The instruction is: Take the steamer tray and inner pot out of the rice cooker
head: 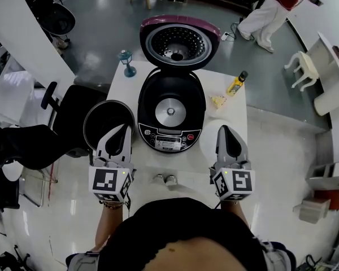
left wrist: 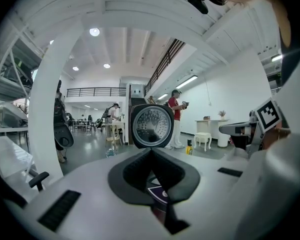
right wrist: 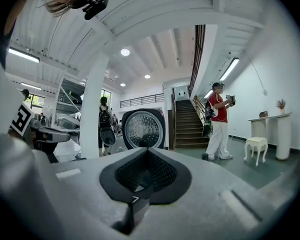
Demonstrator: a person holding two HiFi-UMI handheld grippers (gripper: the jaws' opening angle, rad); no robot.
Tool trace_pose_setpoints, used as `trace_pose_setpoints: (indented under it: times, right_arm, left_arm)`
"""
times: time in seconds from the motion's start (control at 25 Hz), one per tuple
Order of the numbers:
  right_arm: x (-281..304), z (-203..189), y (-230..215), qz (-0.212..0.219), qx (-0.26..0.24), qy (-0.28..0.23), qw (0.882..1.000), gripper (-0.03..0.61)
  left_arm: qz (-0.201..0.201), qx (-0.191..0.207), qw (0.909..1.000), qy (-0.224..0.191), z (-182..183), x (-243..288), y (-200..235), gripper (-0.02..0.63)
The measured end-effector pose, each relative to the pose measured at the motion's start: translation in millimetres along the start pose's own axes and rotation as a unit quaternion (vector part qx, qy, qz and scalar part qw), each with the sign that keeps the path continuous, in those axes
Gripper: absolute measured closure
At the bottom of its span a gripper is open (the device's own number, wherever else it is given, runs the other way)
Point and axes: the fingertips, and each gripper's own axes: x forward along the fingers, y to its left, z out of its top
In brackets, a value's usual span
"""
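The rice cooker [head: 170, 114] stands open in the middle of a small white table [head: 237, 129], its lid [head: 179, 43] tipped back. Its cavity shows only the bare heating plate [head: 170, 111]. A dark round inner pot [head: 101, 122] sits on the table just left of the cooker. I cannot make out a steamer tray. My left gripper [head: 125, 129] is shut and empty, its tips beside the pot's near right rim. My right gripper [head: 222, 130] is shut and empty, right of the cooker's front. Both gripper views look level over shut jaws, left gripper [left wrist: 151, 151] and right gripper [right wrist: 146, 151], toward the raised lid [left wrist: 151, 125] [right wrist: 143, 129].
A yellow bottle [head: 236, 83] and a pale small object [head: 217, 101] lie at the table's right back. A blue stemmed item [head: 126, 63] stands at the back left. Two small grey things [head: 164, 179] sit at the front edge. A black chair [head: 73, 109] is left of the table; a person [head: 271, 7] stands far back right.
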Motion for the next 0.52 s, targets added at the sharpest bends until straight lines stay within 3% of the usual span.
trace_pose_setpoints:
  times: [0.52]
  right_arm:
    - [-3.9, -15.4, -6.9, -0.001, 0.001, 0.010, 1.000, 0.574]
  left_arm:
    - [0.003, 0.009, 0.9999, 0.004, -5.5, 4.4, -6.0, 0.611]
